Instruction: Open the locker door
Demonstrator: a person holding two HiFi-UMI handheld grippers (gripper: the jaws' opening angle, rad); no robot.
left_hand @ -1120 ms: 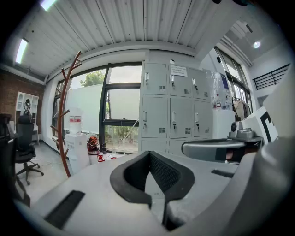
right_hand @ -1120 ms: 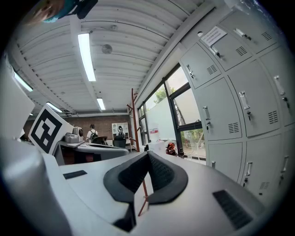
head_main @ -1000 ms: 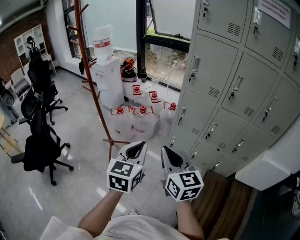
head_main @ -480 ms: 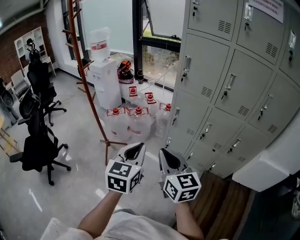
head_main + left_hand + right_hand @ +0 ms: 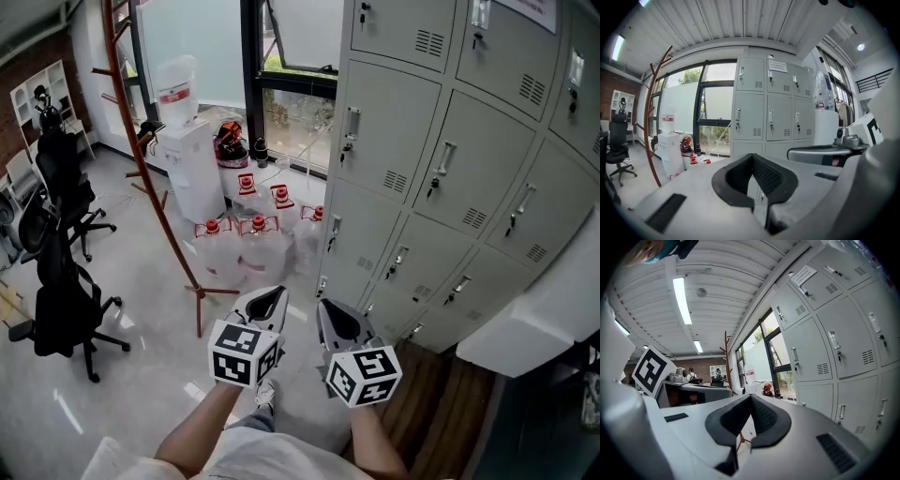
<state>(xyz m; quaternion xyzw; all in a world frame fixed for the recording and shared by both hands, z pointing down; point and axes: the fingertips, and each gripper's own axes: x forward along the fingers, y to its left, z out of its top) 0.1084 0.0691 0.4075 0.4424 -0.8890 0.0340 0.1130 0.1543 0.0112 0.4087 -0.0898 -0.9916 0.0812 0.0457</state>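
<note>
**A:** How do the jaws stand?

**B:** Both pairs are pressed together with nothing between them. In the head view the left gripper and right gripper sit side by side at six o'clock. Their tips point toward twelve and touch nothing.

**A:** And the locker door?

**B:** The locker bank fills the frame from twelve round to three o'clock. It is grey, and every door is flush and closed, each with a small handle and a vent. It is well apart from both grippers. In the left gripper view it stands straight ahead beyond the jaws. In the right gripper view it runs down the three o'clock side.

**A:** What else is around?

**B:** Red-capped water jugs stand on the floor at eleven o'clock from the grippers, just beside the bank's lower corner. A water dispenser is behind them, a rust-coloured coat stand at ten, and a black office chair at nine.
</note>
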